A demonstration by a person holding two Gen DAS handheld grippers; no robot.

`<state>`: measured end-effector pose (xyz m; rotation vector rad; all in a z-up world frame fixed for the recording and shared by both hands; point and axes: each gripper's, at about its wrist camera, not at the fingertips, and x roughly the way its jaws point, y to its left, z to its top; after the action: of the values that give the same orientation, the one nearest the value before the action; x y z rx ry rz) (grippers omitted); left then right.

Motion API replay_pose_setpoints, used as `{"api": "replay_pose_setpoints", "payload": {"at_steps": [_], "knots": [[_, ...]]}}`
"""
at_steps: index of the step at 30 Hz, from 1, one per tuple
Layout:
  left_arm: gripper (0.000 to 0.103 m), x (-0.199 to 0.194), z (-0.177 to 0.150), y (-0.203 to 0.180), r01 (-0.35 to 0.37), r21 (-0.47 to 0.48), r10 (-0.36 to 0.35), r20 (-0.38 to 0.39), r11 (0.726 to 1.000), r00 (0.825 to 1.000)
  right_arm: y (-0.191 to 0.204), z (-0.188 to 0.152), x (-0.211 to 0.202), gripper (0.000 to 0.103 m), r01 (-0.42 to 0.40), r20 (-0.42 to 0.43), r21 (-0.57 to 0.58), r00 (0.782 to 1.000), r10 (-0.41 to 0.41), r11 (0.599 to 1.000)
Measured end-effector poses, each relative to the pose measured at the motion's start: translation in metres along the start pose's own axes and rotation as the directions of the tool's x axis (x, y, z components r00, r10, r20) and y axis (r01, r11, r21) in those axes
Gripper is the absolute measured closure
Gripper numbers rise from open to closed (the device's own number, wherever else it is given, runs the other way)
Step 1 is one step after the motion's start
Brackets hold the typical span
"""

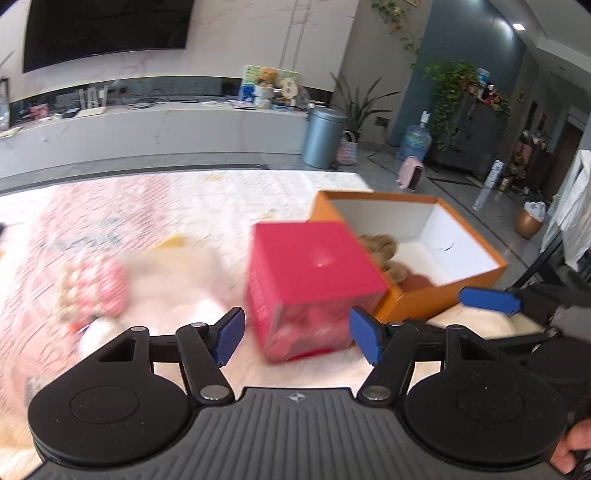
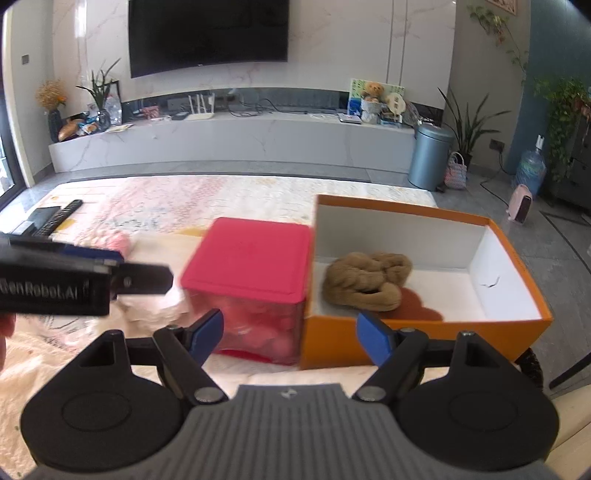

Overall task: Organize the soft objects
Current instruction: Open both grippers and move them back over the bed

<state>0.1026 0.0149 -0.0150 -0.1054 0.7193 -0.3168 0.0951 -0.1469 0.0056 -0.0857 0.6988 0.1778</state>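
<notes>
A dark television [image 2: 208, 35] hangs on the marble wall above a long white console [image 2: 236, 142]. At the console's right end a teddy bear [image 2: 373, 90] sits among boxes; at its left end stands a vase of dried flowers [image 2: 51, 99]. On the floor past the console's right end are a grey bin [image 2: 430, 157], a woven bag [image 2: 456, 173], a potted plant [image 2: 467, 122] and a water jug [image 2: 530, 171]. A remote control [image 2: 55, 218] lies at the patterned blanket's [image 2: 207, 199] left edge.
</notes>
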Motion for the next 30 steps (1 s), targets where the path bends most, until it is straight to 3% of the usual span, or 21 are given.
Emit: {"api": "replay_pose_setpoints", "payload": {"at_steps": [10, 18, 23, 30], "knots": [[0.027, -0.027, -0.030, 0.046, -0.103, -0.051, 0.104, 0.005, 0.993, 0.995, 0.072, -0.019, 0.008, 0.025, -0.040, -0.019, -0.117, 0.999, 0.038, 0.992], [0.027, -0.028, -0.054, 0.080, -0.197, -0.075, 0.195, -0.035, 0.977, 0.980, 0.100, -0.026, 0.027, 0.025, -0.079, -0.063, -0.123, 0.995, 0.071, 0.989], [0.027, -0.031, -0.063, 0.094, -0.228, -0.086, 0.227, -0.019, 0.970, 0.974, 0.114, -0.021, 0.039, 0.025, -0.093, -0.069, -0.119, 0.994, 0.085, 0.989], [0.028, -0.026, -0.068, 0.112, -0.222, -0.115, 0.222, -0.019, 0.968, 0.975, 0.129, -0.017, 0.061, 0.040, -0.123, -0.104, -0.124, 0.988, 0.110, 0.985]]}}
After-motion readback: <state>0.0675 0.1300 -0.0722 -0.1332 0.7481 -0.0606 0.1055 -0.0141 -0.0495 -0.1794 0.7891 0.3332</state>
